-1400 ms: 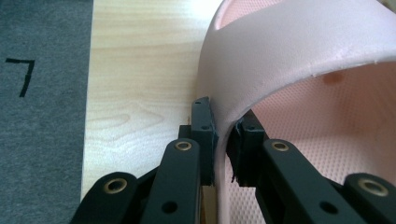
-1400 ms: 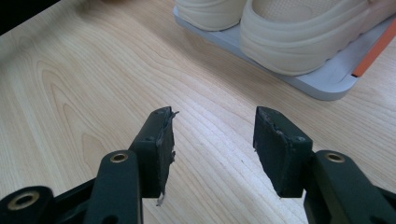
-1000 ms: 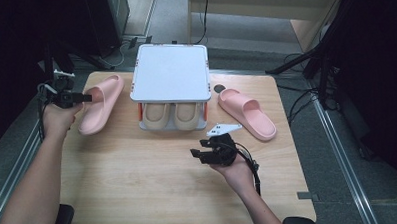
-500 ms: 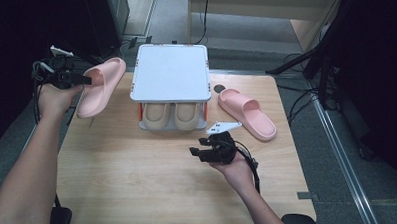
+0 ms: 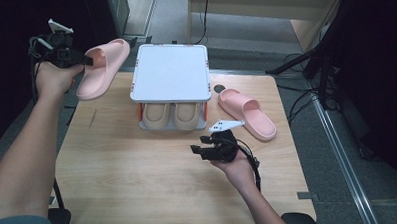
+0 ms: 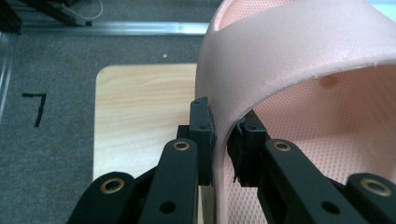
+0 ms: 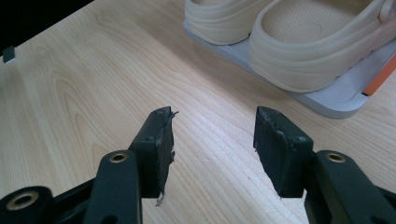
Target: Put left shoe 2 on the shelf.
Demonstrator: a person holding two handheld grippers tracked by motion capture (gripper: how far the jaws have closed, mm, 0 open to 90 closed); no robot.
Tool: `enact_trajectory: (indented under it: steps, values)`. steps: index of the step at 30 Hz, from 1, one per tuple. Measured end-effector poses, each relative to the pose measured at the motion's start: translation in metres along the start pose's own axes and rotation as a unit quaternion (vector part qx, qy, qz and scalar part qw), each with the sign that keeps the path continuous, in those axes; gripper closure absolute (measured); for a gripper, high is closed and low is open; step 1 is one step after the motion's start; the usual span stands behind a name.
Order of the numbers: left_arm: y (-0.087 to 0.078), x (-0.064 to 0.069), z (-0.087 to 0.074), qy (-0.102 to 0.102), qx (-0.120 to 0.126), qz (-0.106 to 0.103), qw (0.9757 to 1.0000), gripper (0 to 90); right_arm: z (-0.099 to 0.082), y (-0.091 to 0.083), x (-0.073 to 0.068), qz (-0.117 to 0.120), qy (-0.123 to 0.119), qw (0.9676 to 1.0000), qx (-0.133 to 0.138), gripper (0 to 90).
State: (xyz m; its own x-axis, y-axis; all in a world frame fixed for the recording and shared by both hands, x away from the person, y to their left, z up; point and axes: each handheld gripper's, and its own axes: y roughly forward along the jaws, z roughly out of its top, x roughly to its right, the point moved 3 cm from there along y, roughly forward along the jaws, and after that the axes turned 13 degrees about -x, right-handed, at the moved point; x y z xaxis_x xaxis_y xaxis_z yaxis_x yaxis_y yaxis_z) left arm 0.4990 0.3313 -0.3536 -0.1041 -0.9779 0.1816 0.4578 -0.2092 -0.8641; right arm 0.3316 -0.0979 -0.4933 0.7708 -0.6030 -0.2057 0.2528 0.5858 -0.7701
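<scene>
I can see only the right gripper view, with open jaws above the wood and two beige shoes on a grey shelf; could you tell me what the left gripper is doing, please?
Observer: The left gripper holds a pink slipper above the table's left edge.
Operator: Where exactly does it grip it?
Observer: Its pads clamp the strap's edge.
Operator: Is there a matching slipper?
Observer: Yes, a second pink slipper lies right of the rack.

The one mark I can read is a black figure "7" (image 6: 35,108) taped on the grey floor (image 6: 46,70), left of the desk (image 6: 140,107) corner in my left gripper view.
</scene>
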Motion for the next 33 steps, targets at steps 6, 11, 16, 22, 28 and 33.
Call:
enact_trajectory:
  steps: [6, 11, 16, 22, 28, 33]
  values:
    - [-0.001, 0.034, 0.02, 0.022, 0.001, -0.001, 0.9998, 80.3, 0.0, -0.001, 0.001, 0.001, 0.001, 1.0, 0.002, 47.8]
    - [0.006, 0.063, 0.031, 0.032, 0.003, -0.013, 0.9994, 80.1, 0.001, -0.002, 0.001, 0.004, 0.0, 1.0, 0.004, 47.8]
    - [0.016, 0.085, 0.037, 0.044, -0.004, -0.012, 0.9989, 79.9, 0.001, -0.003, 0.001, 0.006, -0.001, 1.0, 0.006, 47.8]
    - [0.028, 0.101, 0.041, 0.053, -0.013, -0.011, 0.9985, 79.3, 0.001, -0.005, 0.002, 0.007, -0.001, 0.9999, 0.007, 47.8]
    - [0.035, 0.11, 0.042, 0.053, -0.004, -0.01, 0.9985, 78.6, 0.001, -0.005, 0.003, 0.009, -0.001, 0.9999, 0.007, 47.8]
    - [0.041, 0.115, 0.041, 0.058, -0.012, 0.004, 0.9982, 77.3, 0.001, -0.005, 0.002, 0.008, -0.002, 0.9999, 0.007, 47.8]
